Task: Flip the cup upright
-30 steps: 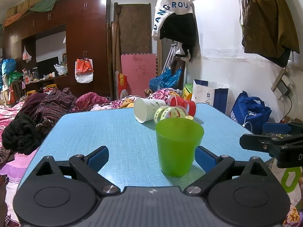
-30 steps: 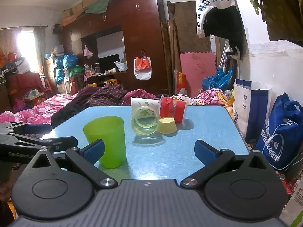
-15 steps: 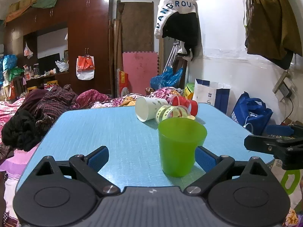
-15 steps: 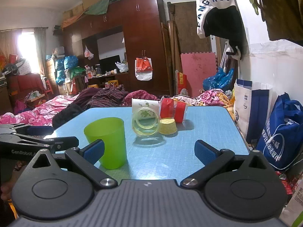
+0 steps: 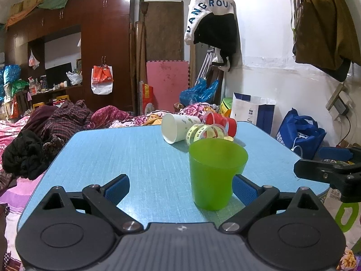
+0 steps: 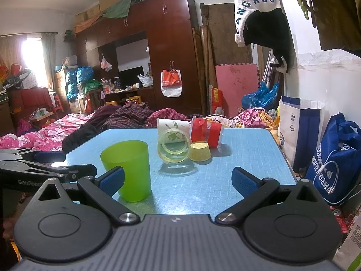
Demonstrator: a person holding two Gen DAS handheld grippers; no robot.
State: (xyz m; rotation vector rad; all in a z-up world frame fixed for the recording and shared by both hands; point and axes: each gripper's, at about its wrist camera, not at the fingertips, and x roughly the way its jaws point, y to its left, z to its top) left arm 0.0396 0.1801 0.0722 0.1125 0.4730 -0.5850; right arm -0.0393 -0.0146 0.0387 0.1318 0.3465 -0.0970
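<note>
Left hand-held gripper [image 5: 180, 186] spread, right [image 6: 178, 178] likewise; green cup [image 5: 215, 172] upright, seemingly untouched.

Green cup [image 5: 214, 174] translucent smooth plastic; blue table [image 5: 126, 153] fine woven-look texture, slight sheen; white cup [image 5: 178, 128] matt paper; wardrobe [image 6: 171, 52] glossy dark wood; gripper pads [image 6: 112, 180] ribbed blue

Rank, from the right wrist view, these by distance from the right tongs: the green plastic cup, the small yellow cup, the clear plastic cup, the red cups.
1. Green plastic cup: upright, by the left finger of the right tongs.
2. Clear plastic cup, on its side, and small yellow cup, upside down: mid-table, too close to call.
3. Red cups: on their side, behind those.
</note>
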